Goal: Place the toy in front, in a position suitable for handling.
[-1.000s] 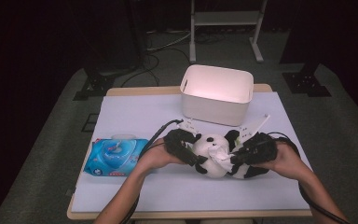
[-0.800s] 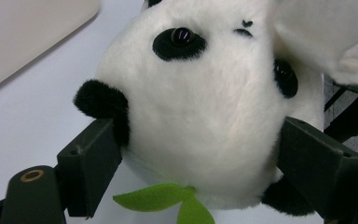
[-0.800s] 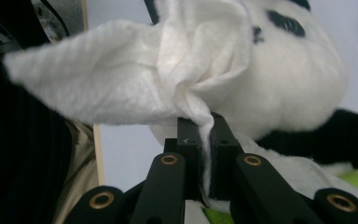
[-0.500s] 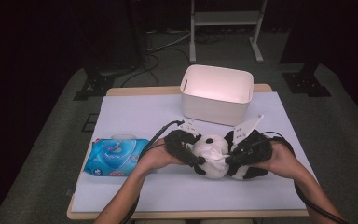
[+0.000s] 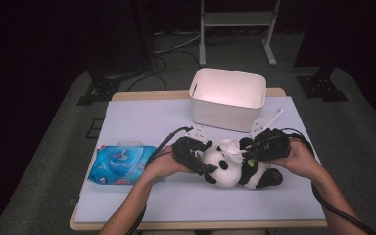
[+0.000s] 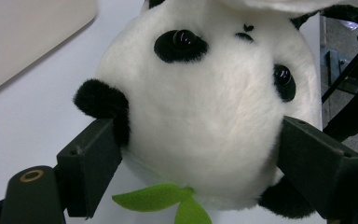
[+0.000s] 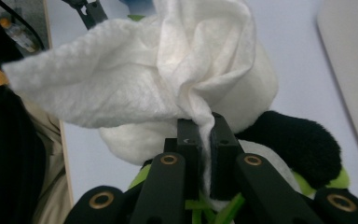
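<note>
your left gripper (image 6: 200,186) is clamping the panda toy's (image 5: 230,169) head to steady it on the table (image 5: 142,117), while your right gripper (image 7: 204,140), jaws pinched on a wipe (image 7: 168,70), is wiping it (face area).

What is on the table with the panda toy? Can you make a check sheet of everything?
Surface: table with a pale cover, wooden edge showing.
Job's things: panda toy lying on the table; white wipe on its head.
Clutter: blue wipes pack at the left; white bin at the back.
Grippers: left tool has its jaws on both sides of the panda's head; right tool is shut on the wipe.
Cables: a black one trails from each tool toward the person; more lie on the floor behind the table.
Surroundings: dark room, grey floor, white stand at the back.
</note>
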`<state>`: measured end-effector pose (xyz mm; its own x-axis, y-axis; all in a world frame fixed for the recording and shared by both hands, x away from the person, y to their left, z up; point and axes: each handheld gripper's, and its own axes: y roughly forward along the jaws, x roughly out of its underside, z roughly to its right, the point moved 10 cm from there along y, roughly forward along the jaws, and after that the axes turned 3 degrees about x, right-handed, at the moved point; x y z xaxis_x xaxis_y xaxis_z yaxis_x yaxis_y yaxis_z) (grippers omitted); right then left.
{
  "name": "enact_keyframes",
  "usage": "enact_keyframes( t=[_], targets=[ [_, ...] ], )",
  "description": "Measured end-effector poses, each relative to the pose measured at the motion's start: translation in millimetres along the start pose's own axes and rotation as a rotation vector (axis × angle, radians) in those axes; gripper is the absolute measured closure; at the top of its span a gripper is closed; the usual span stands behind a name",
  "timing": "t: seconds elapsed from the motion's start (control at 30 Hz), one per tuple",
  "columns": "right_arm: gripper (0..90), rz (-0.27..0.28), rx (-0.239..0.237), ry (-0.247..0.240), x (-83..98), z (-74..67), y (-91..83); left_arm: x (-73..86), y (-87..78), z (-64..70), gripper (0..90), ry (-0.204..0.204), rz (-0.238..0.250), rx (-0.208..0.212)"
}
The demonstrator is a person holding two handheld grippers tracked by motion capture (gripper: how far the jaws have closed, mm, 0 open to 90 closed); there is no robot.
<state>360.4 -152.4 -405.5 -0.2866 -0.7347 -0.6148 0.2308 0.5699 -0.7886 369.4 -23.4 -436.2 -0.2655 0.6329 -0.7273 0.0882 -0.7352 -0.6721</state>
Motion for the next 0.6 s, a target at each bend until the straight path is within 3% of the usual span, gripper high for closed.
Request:
enact_keyframes(
  t=[0.13,0.37,0.6],
  targets=[
    [85.1,-0.015,-0.035,0.009,3.6,-7.6,5.7,2.8,0.0,-2.0,16.0,-0.022,0.001,0.02],
    [85.0,-0.043,-0.06,-0.037,3.0,-24.6,21.8,16.8,6.0,-5.5,16.0,-0.04,-0.017,0.029],
    [84.9,-0.06,-0.043,-0.046,-4.3,-19.0,21.0,19.7,6.4,-6.4,16.4,-0.026,-0.002,0.021]
  ],
)
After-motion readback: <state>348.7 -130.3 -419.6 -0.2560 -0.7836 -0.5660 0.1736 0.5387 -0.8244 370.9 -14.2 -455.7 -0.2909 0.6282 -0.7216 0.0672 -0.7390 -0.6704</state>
